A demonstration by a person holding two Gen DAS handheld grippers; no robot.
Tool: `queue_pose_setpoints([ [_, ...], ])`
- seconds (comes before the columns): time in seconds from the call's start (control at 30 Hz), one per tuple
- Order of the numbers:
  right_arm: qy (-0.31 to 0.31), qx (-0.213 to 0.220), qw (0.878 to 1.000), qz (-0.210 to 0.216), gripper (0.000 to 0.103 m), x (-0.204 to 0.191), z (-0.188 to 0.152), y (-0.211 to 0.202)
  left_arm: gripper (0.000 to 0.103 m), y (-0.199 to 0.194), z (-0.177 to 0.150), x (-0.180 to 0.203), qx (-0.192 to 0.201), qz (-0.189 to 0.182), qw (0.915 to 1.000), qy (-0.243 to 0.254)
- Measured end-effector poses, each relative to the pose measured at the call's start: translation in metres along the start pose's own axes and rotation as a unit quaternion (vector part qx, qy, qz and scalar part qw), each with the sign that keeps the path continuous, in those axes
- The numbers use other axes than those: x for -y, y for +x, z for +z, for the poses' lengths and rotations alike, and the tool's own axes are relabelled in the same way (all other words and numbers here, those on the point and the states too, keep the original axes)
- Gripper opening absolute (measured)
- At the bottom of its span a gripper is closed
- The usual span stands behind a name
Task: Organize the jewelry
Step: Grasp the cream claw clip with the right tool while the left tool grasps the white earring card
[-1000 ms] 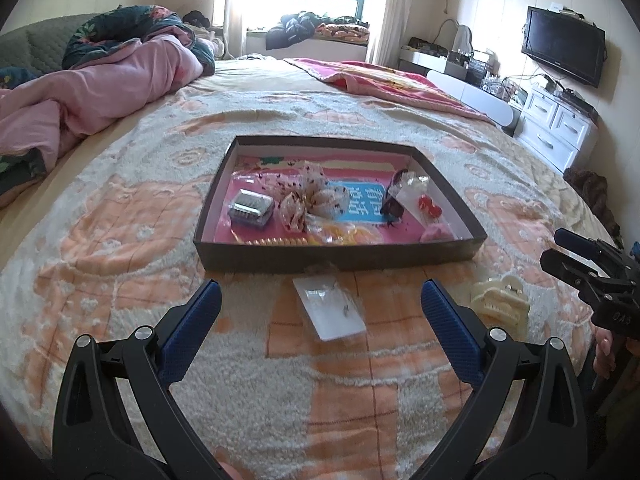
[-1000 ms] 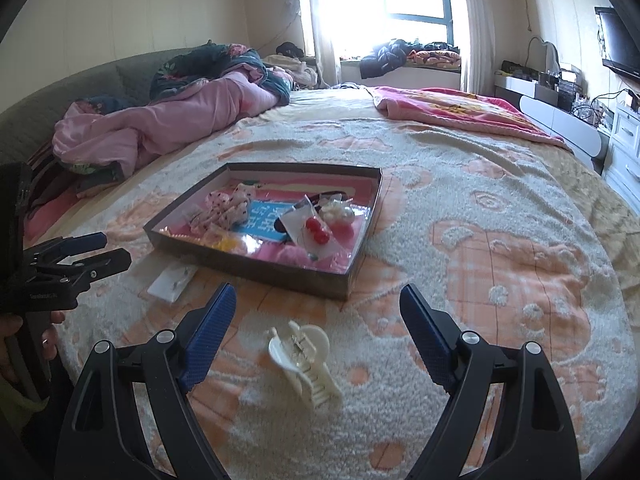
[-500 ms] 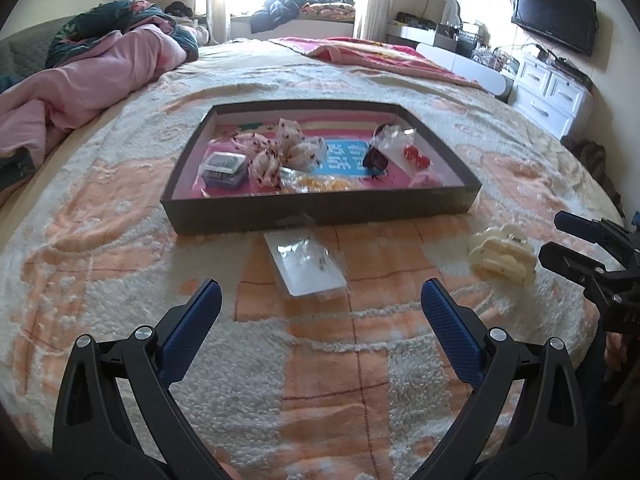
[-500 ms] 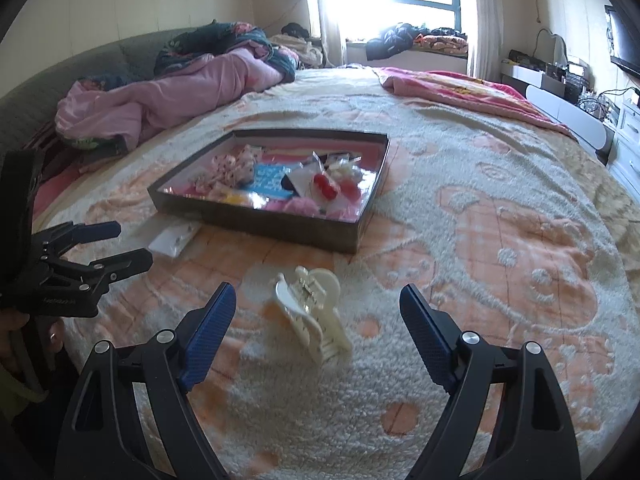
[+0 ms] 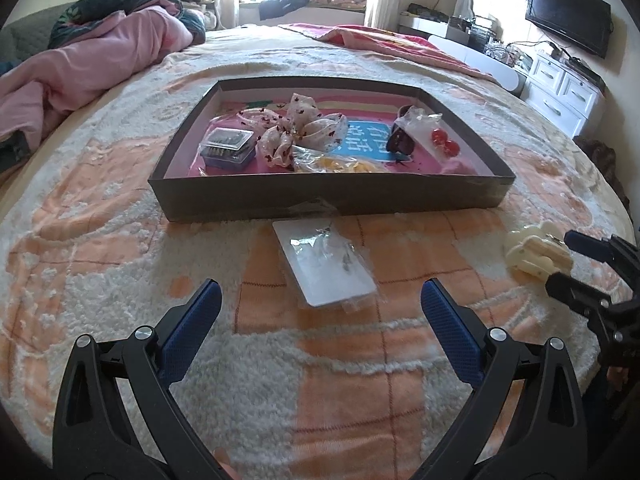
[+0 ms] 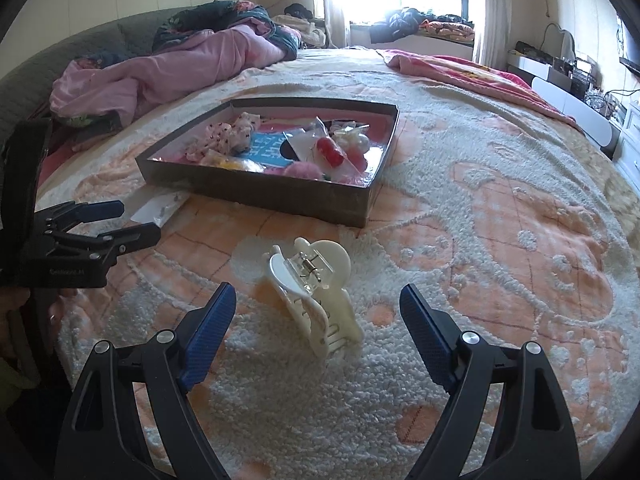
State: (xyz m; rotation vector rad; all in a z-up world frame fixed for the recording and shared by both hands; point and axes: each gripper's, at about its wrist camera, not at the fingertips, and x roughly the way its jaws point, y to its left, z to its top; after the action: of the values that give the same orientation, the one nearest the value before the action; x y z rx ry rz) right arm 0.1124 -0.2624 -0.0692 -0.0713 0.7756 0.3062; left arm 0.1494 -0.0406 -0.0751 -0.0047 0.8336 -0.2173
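A dark shallow box (image 5: pixel 332 200) (image 6: pixel 256 192) on the bed holds several hair and jewelry items: a dotted scrunchie (image 5: pixel 300 132), a small clear case (image 5: pixel 228 148), red beads (image 5: pixel 444 140). A clear packet on a white card (image 5: pixel 326 266) lies on the blanket in front of the box, also in the right wrist view (image 6: pixel 160 208). My left gripper (image 5: pixel 320 300) is open, just short of the packet. A cream claw hair clip (image 6: pixel 316 292) (image 5: pixel 536 254) lies right of it. My right gripper (image 6: pixel 316 304) is open, its fingers either side of the clip.
The bed is covered by a fluffy peach and cream blanket (image 5: pixel 120 272). A pink quilt (image 5: pixel 80 68) is heaped at the far left. A white dresser (image 5: pixel 560 92) and TV (image 5: pixel 568 12) stand at the right.
Both grippers have moved forward and down. The packet has come closer to the left gripper, the claw clip now lies between the right gripper's fingers. Both stay open.
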Motion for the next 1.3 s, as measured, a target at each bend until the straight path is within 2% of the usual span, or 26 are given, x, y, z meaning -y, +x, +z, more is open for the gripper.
queue_pose_setpoints([
  [0.07, 0.002, -0.005, 1.000, 0.003, 0.081, 0.001, 0.000, 0.004, 0.091, 0.004, 0.001, -0.001, -0.003, -0.003, 1.0000, -0.004],
  [0.33, -0.002, -0.023, 1.000, 0.003, 0.063, 0.000, -0.001, 0.020, 0.091, 0.019, 0.007, -0.003, -0.007, -0.004, 0.9999, -0.012],
  [0.43, -0.002, -0.025, 1.000, 0.005, 0.057, -0.001, 0.000, 0.024, 0.088, 0.020, 0.009, -0.004, -0.006, -0.007, 0.9999, -0.013],
  [0.53, -0.010, -0.024, 1.000, 0.003, 0.050, -0.004, 0.000, 0.026, 0.083, 0.023, 0.010, -0.005, -0.006, -0.010, 0.9999, -0.013],
  [0.6, -0.017, -0.023, 1.000, 0.005, 0.042, -0.007, 0.000, 0.026, 0.075, 0.023, 0.010, -0.005, -0.006, -0.010, 0.9999, -0.012],
  [0.73, -0.027, -0.021, 0.999, 0.009, 0.033, -0.010, -0.001, 0.025, 0.065, 0.026, 0.011, -0.004, -0.009, -0.002, 0.9999, -0.009],
  [0.8, -0.029, -0.018, 0.999, 0.015, 0.027, -0.011, 0.000, 0.024, 0.056, 0.026, 0.011, -0.005, -0.010, -0.002, 0.9999, -0.010],
  [0.83, -0.030, -0.018, 0.999, 0.018, 0.027, -0.012, 0.000, 0.023, 0.051, 0.025, 0.011, -0.005, -0.010, 0.000, 0.9999, -0.011],
  [0.9, -0.034, -0.016, 0.999, 0.017, 0.026, -0.014, 0.000, 0.023, 0.035, 0.024, 0.011, -0.007, -0.010, 0.002, 0.9999, -0.013],
  [1.0, -0.032, -0.014, 0.999, 0.019, 0.026, -0.013, 0.000, 0.023, 0.030, 0.023, 0.012, -0.010, -0.011, -0.004, 0.9998, -0.017],
  [1.3, -0.028, 0.006, 0.999, 0.038, 0.026, -0.016, 0.000, 0.012, 0.029, 0.009, 0.012, -0.012, -0.001, -0.025, 0.9994, -0.024],
])
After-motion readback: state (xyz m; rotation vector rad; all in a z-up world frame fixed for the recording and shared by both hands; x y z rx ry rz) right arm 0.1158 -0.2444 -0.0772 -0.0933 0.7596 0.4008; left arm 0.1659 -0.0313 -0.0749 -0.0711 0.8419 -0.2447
